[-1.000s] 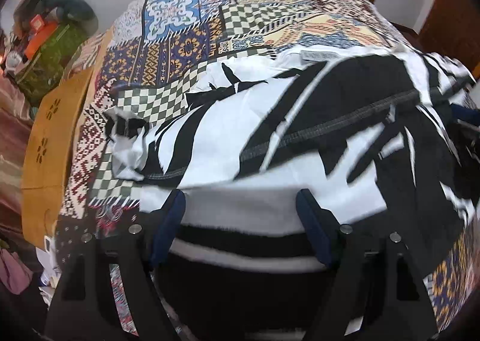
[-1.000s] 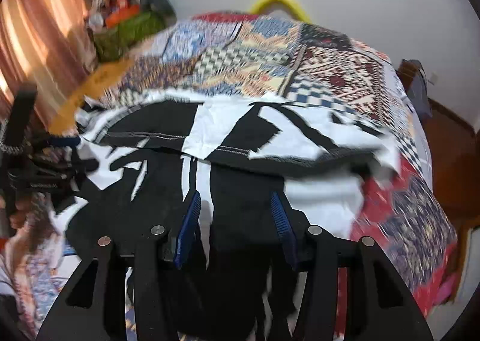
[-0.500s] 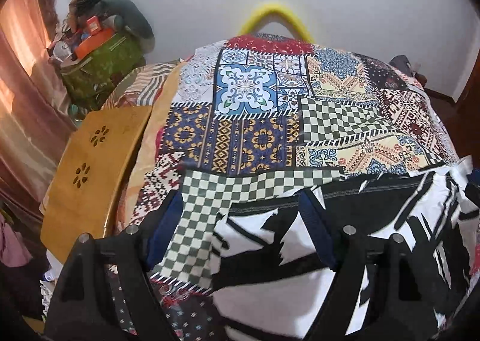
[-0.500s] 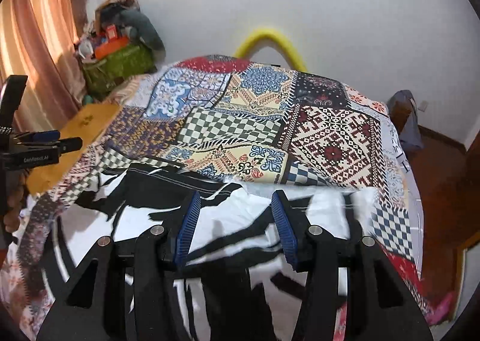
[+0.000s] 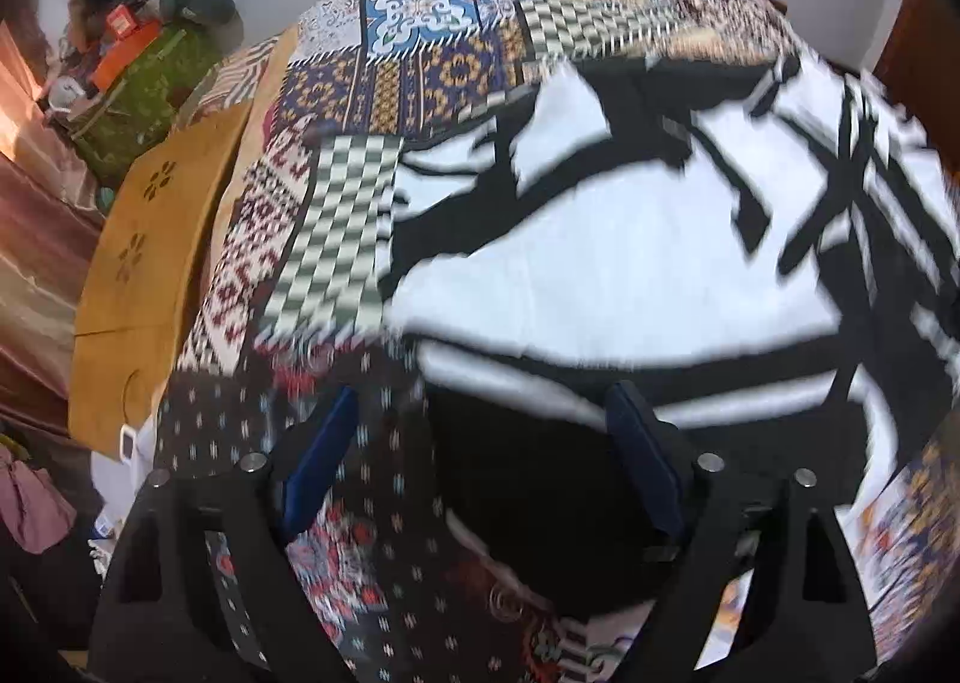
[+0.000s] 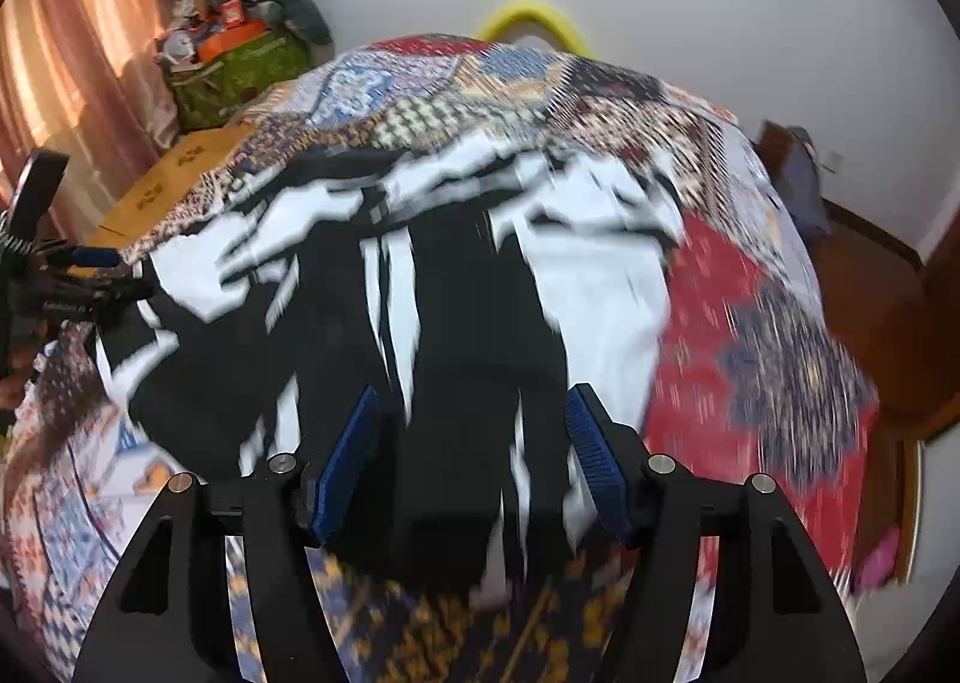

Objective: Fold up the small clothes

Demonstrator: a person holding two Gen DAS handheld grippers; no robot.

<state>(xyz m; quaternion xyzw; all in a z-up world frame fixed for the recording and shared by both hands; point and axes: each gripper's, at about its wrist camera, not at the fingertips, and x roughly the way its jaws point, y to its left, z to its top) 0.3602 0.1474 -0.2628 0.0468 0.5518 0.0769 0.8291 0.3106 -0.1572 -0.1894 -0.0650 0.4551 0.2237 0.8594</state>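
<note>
A bed draped in a patchwork cover fills both views, and the black-and-white garment lies spread across its near part, blurred by motion. A wooden board runs along the bed's left edge, with a green bag beyond it by the curtain. The left hand-held gripper hangs released over the garment's left edge, its jaws having just opened wider. The right hand-held gripper is likewise released above the dark cloth, its jaws just widened, pads not pressing it.

Home bedroom, patchwork-covered bed, curtain
</note>
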